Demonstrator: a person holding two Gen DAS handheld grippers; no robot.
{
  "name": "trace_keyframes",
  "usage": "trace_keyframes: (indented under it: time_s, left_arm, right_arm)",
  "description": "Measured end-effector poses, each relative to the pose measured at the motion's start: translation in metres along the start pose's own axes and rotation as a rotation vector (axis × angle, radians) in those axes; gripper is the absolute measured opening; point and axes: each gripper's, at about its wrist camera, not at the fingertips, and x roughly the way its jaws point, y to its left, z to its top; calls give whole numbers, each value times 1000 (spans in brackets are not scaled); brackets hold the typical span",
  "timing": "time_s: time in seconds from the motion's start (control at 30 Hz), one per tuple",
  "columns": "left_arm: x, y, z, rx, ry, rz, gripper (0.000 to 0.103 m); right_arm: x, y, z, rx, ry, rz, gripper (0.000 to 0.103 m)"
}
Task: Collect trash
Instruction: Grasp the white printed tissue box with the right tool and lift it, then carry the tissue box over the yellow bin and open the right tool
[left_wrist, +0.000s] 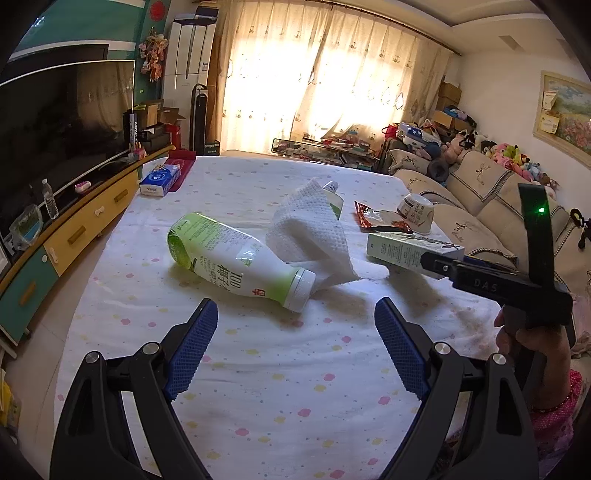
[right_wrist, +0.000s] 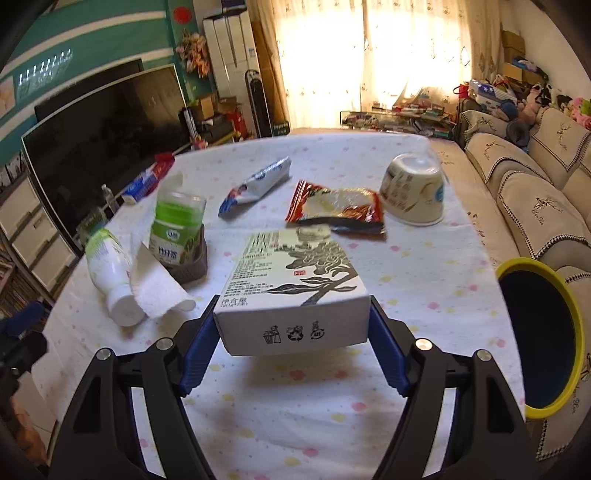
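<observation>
My right gripper (right_wrist: 293, 325) is shut on a white cardboard box (right_wrist: 291, 291) and holds it above the table; the box also shows in the left wrist view (left_wrist: 402, 251). My left gripper (left_wrist: 295, 325) is open and empty, just short of a fallen green-and-white bottle (left_wrist: 236, 258) with a paper towel (left_wrist: 314, 236) beside its cap. More trash lies on the table: a red snack wrapper (right_wrist: 336, 208), an upturned paper cup (right_wrist: 415, 194), a blue-white wrapper (right_wrist: 255, 186), and a green jar (right_wrist: 177, 229) in a small grey basket.
A yellow-rimmed bin (right_wrist: 543, 339) opens at the table's right edge, by the sofa (right_wrist: 535, 199). A tissue pack (left_wrist: 159, 181) lies at the far left corner. A TV (left_wrist: 62, 129) and cabinet stand to the left. The tablecloth (left_wrist: 280, 387) is spotted.
</observation>
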Motion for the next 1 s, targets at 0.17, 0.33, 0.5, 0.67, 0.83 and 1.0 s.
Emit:
trace_keyframes:
  time_s: [0.17, 0.33, 0.5, 0.67, 0.83, 1.0]
  left_arm:
    - [-2, -8, 0, 16, -3, -6, 86]
    - [-4, -12, 1, 23, -6, -11, 86]
    - [-9, -18, 0, 37, -8, -9, 86]
    - [-13, -26, 0, 50, -13, -11, 86]
    - [-17, -39, -1, 76, -16, -17, 86]
    - [-23, -49, -1, 99, -23, -13, 86]
  right_arm:
    - [-30, -11, 3, 27, -61, 15, 70]
    - [-47, -17, 2, 28, -86, 24, 70]
    - [-59, -23, -4, 40, -97, 34, 70]
    - [-76, -31, -6, 50, -123, 44, 70]
    - [-87, -39, -10, 65, -131, 58, 70]
    - [-102, -54, -13, 95, -163, 62, 70]
